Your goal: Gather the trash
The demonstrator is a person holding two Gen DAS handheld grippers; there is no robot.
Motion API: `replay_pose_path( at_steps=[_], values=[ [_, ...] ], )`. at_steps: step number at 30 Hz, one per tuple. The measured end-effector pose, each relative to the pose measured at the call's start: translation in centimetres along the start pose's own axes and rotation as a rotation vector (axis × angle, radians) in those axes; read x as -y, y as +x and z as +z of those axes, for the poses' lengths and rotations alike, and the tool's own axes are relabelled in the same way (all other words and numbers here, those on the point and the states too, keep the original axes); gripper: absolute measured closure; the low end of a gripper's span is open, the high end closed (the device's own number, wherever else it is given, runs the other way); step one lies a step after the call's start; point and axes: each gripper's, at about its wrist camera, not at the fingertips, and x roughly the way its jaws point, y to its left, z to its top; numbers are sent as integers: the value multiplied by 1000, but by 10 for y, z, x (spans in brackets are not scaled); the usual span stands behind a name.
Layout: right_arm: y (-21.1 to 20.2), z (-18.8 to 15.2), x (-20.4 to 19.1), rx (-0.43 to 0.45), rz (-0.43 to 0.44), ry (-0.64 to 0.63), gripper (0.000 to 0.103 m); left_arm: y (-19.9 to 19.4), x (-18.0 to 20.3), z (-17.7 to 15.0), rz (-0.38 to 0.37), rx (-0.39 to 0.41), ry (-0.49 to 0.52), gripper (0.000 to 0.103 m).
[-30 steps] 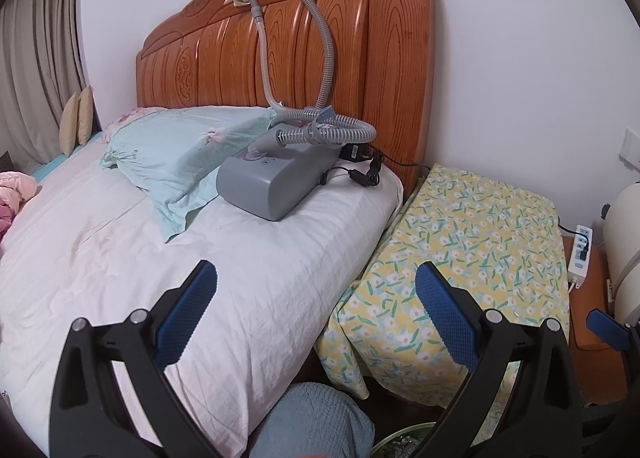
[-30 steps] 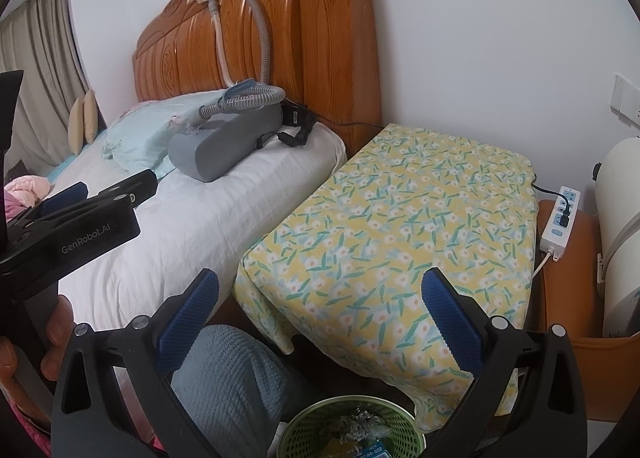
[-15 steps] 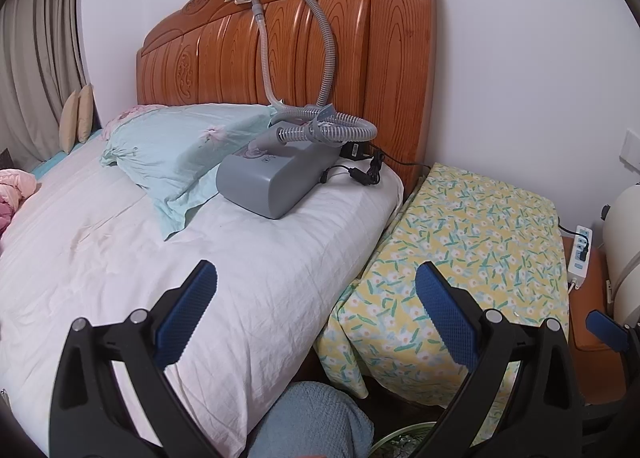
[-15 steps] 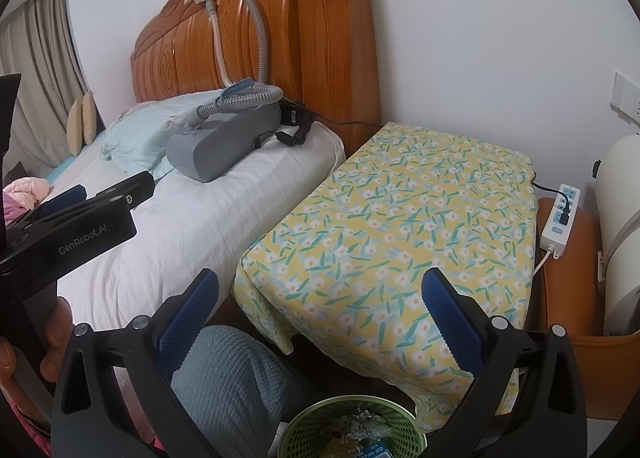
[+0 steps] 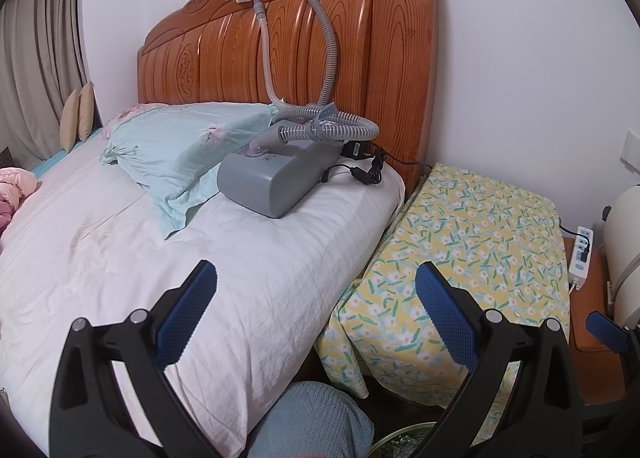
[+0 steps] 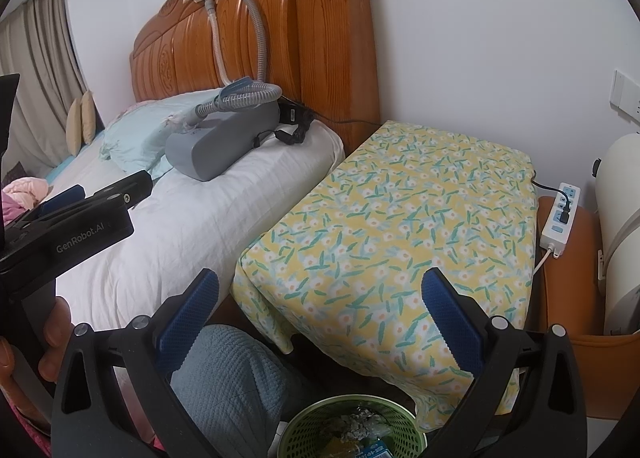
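A green mesh trash basket (image 6: 304, 424) stands on the floor at the bottom of the right wrist view, with crumpled wrappers (image 6: 360, 434) inside; its rim also shows in the left wrist view (image 5: 394, 436). My right gripper (image 6: 320, 316) is open and empty, held above the basket and in front of the flowered table. My left gripper (image 5: 316, 316) is open and empty, over the bed's edge; it also shows at the left of the right wrist view (image 6: 80, 210). No loose trash shows on the bed or the table.
A bed with a white sheet (image 5: 200, 266) holds a grey breathing machine (image 5: 276, 178) with hose and a light blue pillow (image 5: 180, 142). A yellow flowered tablecloth (image 6: 400, 218) covers the bedside table. A power strip (image 6: 560, 214) lies on an orange stool. A blue-clad knee (image 6: 224, 370) is below.
Both grippers have drifted slightly; the view has hardly shifted. Both stay open and empty.
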Motion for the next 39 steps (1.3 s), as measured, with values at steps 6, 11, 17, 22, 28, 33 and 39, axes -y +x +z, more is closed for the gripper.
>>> replay_pose_path(
  at_steps=[6, 11, 17, 22, 28, 33, 39],
  values=[
    [0, 0, 0, 0, 0, 2, 2, 1, -1, 0, 0, -1, -1, 8],
    [1, 0, 0, -1, -1, 2, 2, 2, -2, -1, 0, -7, -4, 8],
    [2, -2, 0, -4, -4, 5, 2, 3, -2, -2, -1, -10, -4, 8],
    [3, -2, 0, -5, -5, 5, 2, 2, -1, -2, 6, -6, 1, 8],
    [3, -2, 0, -5, -4, 6, 2, 2, -1, -2, 7, -7, 0, 8],
    [3, -2, 0, -6, -3, 5, 2, 2, -2, -2, 10, -8, -7, 8],
    [3, -3, 1, -6, -4, 6, 2, 3, -1, -3, 15, -16, -5, 8]
  ],
)
